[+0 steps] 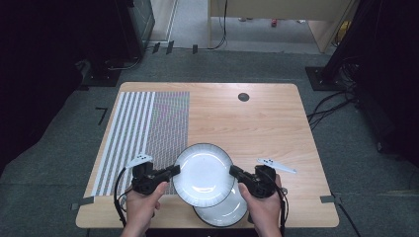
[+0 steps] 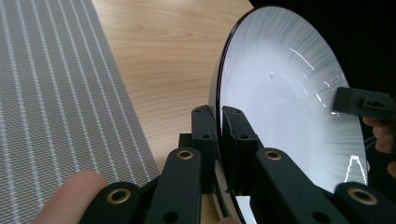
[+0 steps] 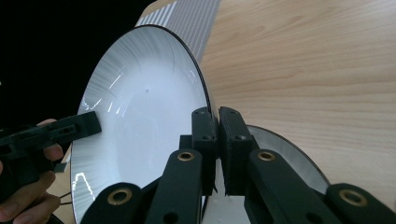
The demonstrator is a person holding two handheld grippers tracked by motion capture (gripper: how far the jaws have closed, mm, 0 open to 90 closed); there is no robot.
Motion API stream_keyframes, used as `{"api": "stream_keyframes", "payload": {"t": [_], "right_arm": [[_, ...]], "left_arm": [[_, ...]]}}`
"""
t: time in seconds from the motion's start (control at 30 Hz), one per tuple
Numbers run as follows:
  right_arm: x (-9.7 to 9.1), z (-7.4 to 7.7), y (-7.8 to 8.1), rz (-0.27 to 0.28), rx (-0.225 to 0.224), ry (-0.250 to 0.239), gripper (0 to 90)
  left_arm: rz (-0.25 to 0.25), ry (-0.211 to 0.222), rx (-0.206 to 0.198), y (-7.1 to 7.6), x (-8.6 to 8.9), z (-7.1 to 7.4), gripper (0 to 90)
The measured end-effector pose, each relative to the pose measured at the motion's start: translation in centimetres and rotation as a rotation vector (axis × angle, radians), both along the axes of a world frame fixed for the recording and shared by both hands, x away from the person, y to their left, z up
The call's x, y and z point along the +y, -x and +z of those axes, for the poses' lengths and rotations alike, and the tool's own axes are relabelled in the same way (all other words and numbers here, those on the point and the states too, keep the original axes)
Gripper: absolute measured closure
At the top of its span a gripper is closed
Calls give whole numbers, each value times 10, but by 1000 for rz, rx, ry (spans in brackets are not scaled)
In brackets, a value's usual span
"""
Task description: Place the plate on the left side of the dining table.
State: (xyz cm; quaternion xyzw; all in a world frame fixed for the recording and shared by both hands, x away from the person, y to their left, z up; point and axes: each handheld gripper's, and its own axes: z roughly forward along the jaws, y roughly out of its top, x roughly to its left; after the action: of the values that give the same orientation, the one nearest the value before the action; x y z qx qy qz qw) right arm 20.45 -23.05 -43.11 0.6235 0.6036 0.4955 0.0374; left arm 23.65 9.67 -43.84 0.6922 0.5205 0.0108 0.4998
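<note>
A white plate with a dark rim hangs above the table's near edge, held from both sides. My left gripper is shut on its left rim, and my right gripper is shut on its right rim. In the left gripper view the plate stands on edge with its rim pinched between my black jaws, my left gripper clamped on it. The right gripper view has the same plate pinched in my right gripper. A second white plate lies on the table underneath; its edge also appears as the lower plate.
A grey striped placemat covers the left part of the wooden table. A small dark round cap is set in the table near its far edge. Dark equipment and cables stand on the floor around the table.
</note>
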Motion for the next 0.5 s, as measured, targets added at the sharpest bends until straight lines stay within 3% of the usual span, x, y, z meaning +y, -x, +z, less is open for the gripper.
{"api": "stream_keyframes", "payload": {"t": [0.5], "right_arm": [[49, 20, -35, 68, -17, 3, 863]], "left_arm": [[84, 7, -18, -11, 49, 18, 851]]}}
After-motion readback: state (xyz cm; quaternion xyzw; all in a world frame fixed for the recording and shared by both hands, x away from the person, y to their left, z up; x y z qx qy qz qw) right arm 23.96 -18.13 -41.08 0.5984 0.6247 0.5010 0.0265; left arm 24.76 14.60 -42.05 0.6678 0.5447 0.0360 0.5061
